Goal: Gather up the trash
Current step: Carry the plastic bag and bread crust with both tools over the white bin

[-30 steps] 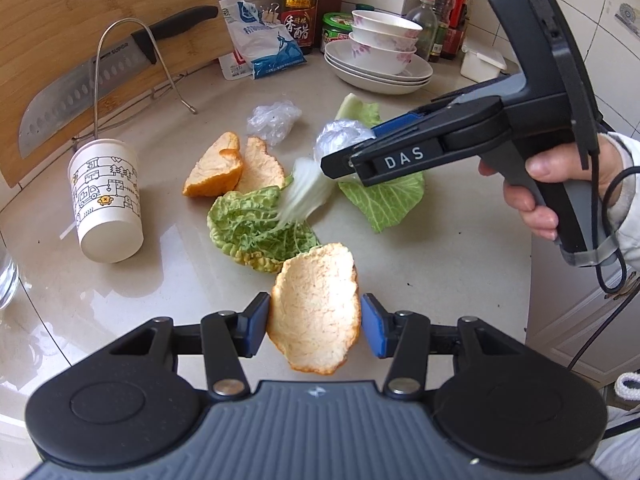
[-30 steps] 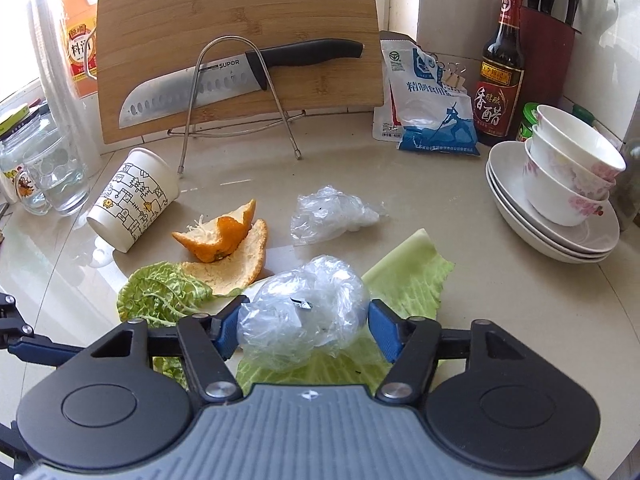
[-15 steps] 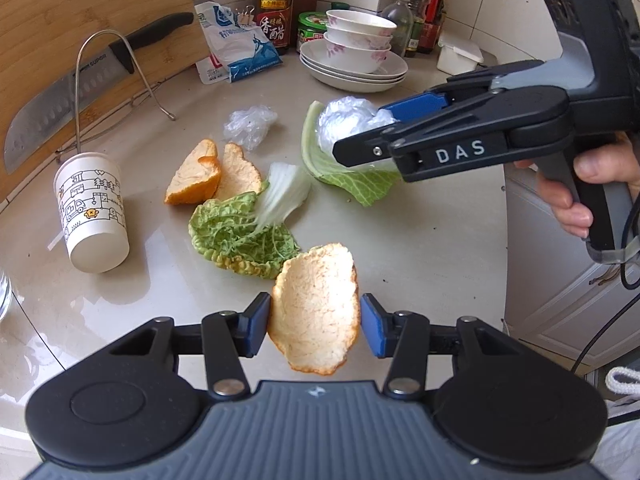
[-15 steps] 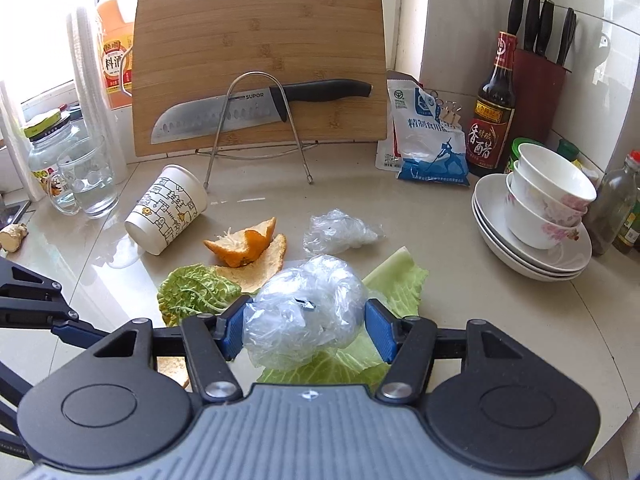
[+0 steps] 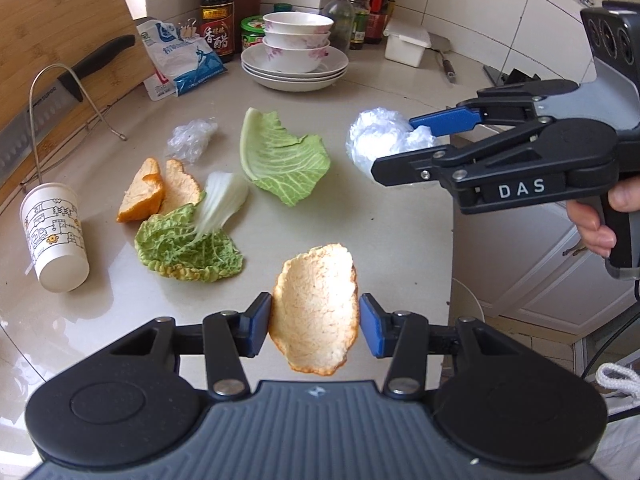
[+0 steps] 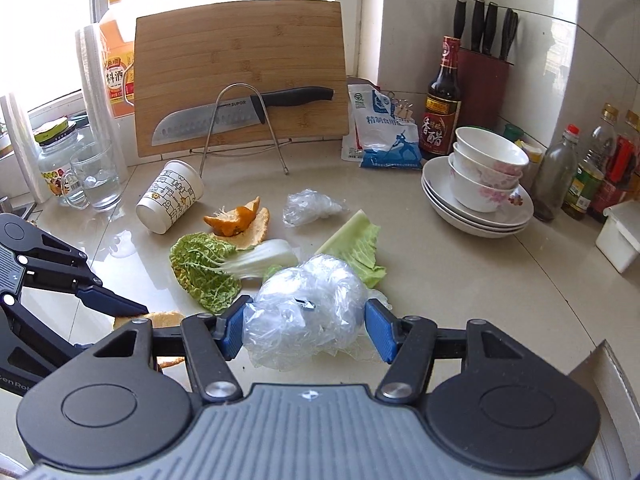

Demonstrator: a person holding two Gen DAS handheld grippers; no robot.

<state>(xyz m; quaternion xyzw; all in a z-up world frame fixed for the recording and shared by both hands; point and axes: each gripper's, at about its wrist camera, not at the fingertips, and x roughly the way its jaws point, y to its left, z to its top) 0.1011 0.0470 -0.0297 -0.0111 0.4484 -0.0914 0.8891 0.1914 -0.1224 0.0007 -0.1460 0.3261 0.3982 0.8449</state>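
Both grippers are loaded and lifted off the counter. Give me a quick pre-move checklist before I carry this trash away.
1. Left gripper pinching the orange peel: ok.
2. Right gripper clamped on the plastic wad: ok.
3. Both loads clear of the counter: ok.
4. Grippers apart from each other: ok.
5. Trash bin located: cannot tell, none in view.
6. Counter cleared: not ok; cabbage leaves, peel pieces, small plastic scrap and paper cup remain.

Definitely a home kitchen: beige stone counter, tiled walls, bamboo cutting board with a knife on its rack, knife block, vinegar bottle, stacked bowls on plates.
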